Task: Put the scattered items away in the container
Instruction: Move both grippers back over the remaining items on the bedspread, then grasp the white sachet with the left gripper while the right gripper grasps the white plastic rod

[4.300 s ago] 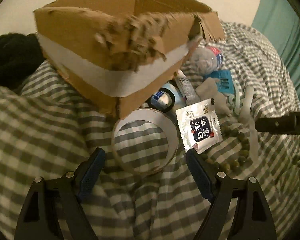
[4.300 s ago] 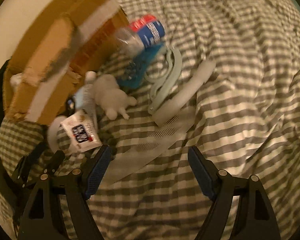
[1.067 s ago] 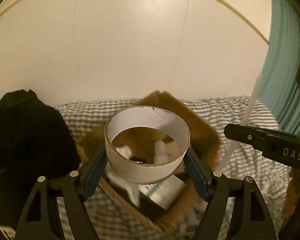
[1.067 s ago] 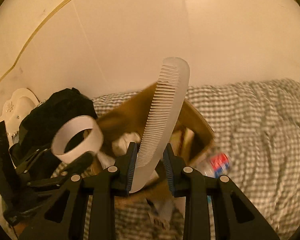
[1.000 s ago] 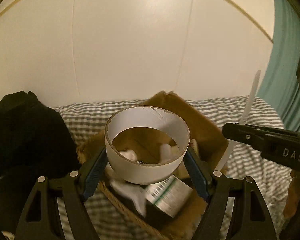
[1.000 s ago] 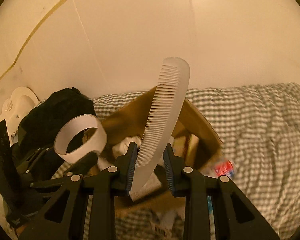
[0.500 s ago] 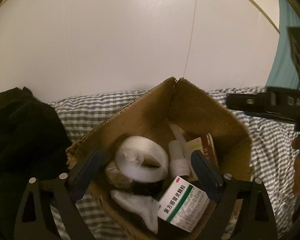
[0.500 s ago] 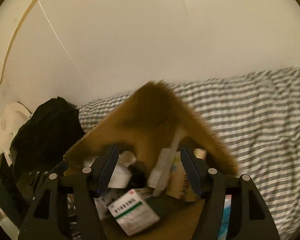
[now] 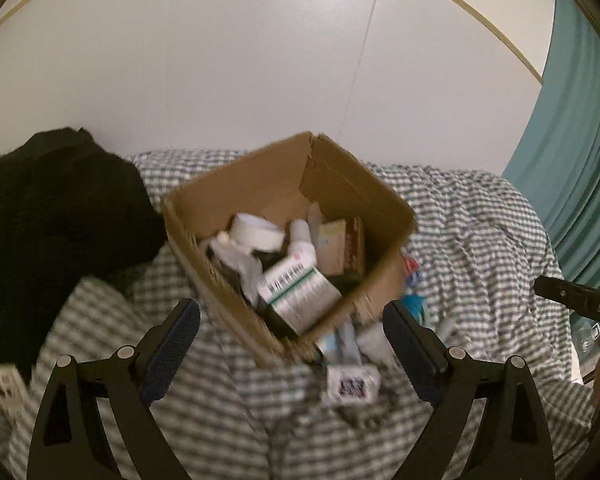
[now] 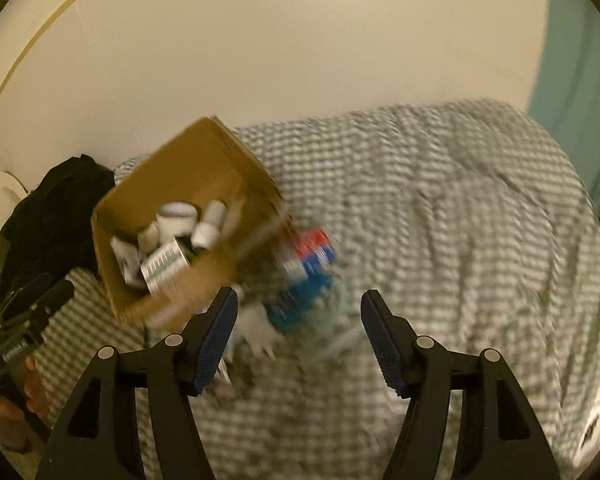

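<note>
Checked bedding covers a bed against a plain pale wall, with a teal curtain at the right edge. On the bedding sits the box [image 9: 288, 216], an open cardboard carton, tilted a little. Inside it now lie a white tape ring [image 9: 256, 232], a green-and-white medicine carton [image 9: 296, 292] and several blurred white things. A second ago the left gripper [image 9: 292, 340] clamped that ring over the box and the right gripper [image 10: 300, 336] pinched a white comb; now both sets of jaws stand open and empty, so both things have been dropped in. The comb cannot be picked out for certain among the contents. Both views have pulled back from the box.

Just beside the box's near wall, loose things still lie on the bedding: a red-and-blue bottle [image 10: 312, 256], a blue packet [image 10: 300, 304], a small sachet [image 9: 352, 386] and some pale blurred pieces. A black garment [image 9: 52, 208] is heaped to the left. By my judgement the job is partly done, and the next pickup comes from this pile.
</note>
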The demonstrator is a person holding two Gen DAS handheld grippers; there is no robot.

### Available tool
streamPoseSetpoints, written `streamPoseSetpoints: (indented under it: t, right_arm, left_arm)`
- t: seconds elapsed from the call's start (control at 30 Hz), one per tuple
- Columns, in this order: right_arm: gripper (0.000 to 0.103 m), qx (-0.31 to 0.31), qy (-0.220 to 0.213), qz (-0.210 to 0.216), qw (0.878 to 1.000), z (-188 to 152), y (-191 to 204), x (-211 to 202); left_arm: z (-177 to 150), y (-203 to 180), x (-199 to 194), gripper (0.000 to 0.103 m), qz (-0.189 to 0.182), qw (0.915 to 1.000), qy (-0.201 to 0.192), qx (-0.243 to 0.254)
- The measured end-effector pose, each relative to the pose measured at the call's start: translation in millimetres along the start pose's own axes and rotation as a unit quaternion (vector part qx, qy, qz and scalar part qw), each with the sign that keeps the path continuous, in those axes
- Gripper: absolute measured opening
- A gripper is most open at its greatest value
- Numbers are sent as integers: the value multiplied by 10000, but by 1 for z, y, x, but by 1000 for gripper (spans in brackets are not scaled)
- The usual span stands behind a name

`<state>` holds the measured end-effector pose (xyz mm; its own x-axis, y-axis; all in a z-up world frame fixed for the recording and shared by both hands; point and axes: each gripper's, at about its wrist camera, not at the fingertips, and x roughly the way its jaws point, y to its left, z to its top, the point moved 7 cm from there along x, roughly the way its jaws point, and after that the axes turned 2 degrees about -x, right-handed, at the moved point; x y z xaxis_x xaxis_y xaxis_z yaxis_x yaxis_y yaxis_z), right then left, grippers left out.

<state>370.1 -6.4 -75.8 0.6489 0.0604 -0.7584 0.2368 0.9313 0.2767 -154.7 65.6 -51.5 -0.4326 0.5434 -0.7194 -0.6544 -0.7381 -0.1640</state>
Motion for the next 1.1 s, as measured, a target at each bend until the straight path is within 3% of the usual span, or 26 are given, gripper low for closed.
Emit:
streamPoseSetpoints:
  t: [0.2,0.5,0.67,0.73,0.77,0.83,0.93,1.1]
  right_arm:
    - [64,339,78,-77,9994,-39,-42,-11]
    - [64,209,666,86,9975,-57,-41,59]
    - [60,258,1061,164,9939,-65,-40,113]
    - [55,313,1267,118,9914,-71,-41,134]
    - [47,384,1335,71,9903,-74,-44,143]
    - [44,509,1471,16,9878,-77,-48,163]
    - [40,423,1506,-168,9875,-79,-50,182]
    - [38,636,1545,-84,9859,-80,-49,206]
  left_arm:
    - [-56,-33,12,95,-59,9996,275,87]
    - [-118,-57,77,95,-200,9956,833,391]
    - [-125,-54,113,95,-337,9936,1018,341]
    - [-124,-52,123,95,-396,9931,1037,374]
    - [-124,-51,128,95,-454,9931,1016,364]
    - [-124,-49,136,95,-521,9927,1035,339]
    - [-127,-49,145,95,-620,9917,1063,369]
    - [-129,-51,151,94,-691,9913,989,528]
